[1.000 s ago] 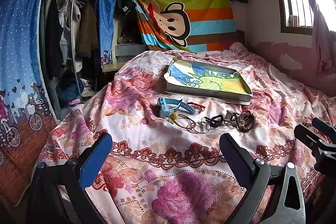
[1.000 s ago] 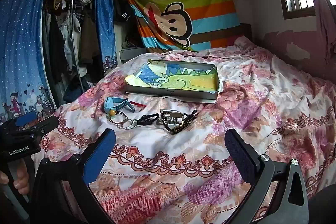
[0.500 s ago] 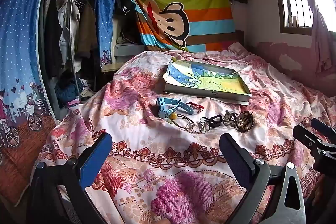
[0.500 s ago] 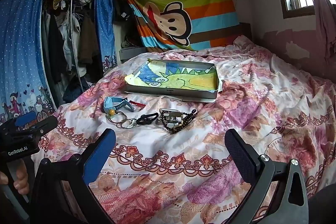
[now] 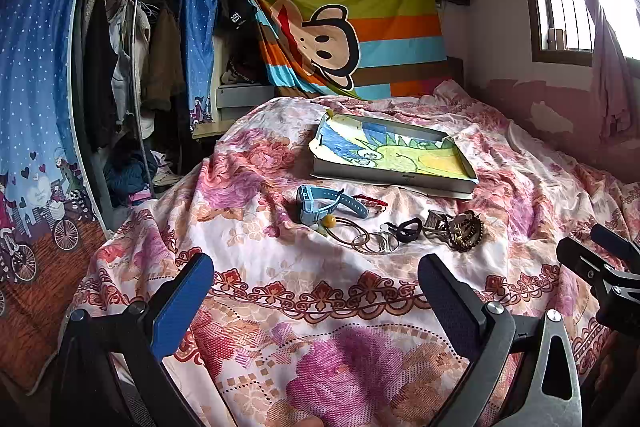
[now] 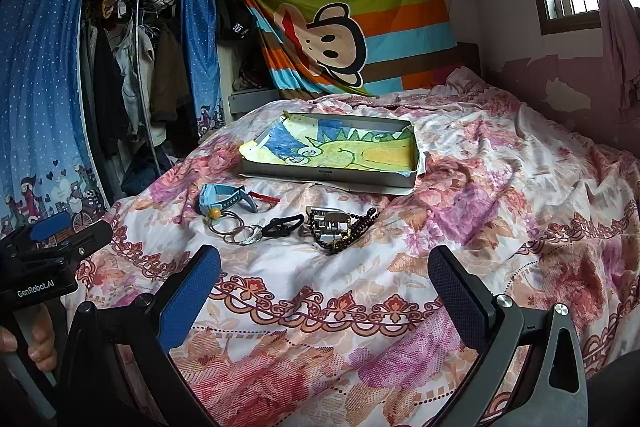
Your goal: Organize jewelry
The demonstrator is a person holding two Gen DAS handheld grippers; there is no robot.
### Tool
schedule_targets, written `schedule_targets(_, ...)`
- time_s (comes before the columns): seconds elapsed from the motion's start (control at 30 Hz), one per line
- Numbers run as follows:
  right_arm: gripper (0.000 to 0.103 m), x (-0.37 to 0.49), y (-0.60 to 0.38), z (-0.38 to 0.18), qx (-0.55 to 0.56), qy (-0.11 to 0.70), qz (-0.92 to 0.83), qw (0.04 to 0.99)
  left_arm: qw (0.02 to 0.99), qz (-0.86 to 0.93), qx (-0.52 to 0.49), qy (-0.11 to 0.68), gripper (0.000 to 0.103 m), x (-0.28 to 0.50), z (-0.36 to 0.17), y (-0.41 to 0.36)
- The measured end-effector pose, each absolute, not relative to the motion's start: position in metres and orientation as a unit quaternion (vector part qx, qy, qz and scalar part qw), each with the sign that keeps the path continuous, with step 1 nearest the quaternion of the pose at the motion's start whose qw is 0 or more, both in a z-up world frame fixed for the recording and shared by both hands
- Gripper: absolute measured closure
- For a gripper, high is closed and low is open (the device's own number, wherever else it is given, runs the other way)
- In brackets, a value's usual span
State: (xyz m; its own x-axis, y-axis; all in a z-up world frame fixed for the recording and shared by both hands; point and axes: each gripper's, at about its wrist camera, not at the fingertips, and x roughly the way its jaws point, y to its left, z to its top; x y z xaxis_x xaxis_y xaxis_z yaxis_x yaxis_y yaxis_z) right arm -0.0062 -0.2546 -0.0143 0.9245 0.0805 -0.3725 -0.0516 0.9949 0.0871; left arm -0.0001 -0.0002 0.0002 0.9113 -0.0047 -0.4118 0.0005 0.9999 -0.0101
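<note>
Jewelry lies in a row on the floral bedspread: a light blue watch (image 5: 320,205) (image 6: 222,199), a thin red cord (image 6: 264,197), several metal bangles (image 5: 366,237) (image 6: 236,231), a black hair tie (image 5: 408,229) (image 6: 284,226), a silver clasp piece (image 6: 328,221) and a dark bead bracelet (image 5: 466,229) (image 6: 352,233). Beyond them sits a shallow tray (image 5: 464,165) (image 6: 416,151) lined with a dinosaur drawing. My left gripper (image 5: 314,299) and right gripper (image 6: 324,293) are both open and empty, held short of the jewelry.
The bedspread (image 5: 320,347) covers the whole bed. An open wardrobe with hanging clothes and blue curtains (image 5: 36,67) stands left. A striped monkey blanket (image 5: 344,23) hangs at the back. A window (image 5: 568,7) is on the right wall.
Both grippers have drifted only slightly; the jewelry and tray have not moved and both grippers stay open.
</note>
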Motion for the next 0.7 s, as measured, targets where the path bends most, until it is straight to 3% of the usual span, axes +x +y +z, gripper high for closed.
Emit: schedule_targets(0.7,0.001,-0.0051,-0.2545,-0.0162,0.039,0.193,0.034,0.980,0.978,-0.001,-0.004,0.210,0.000,-0.0001,0.0002,-0.0003)
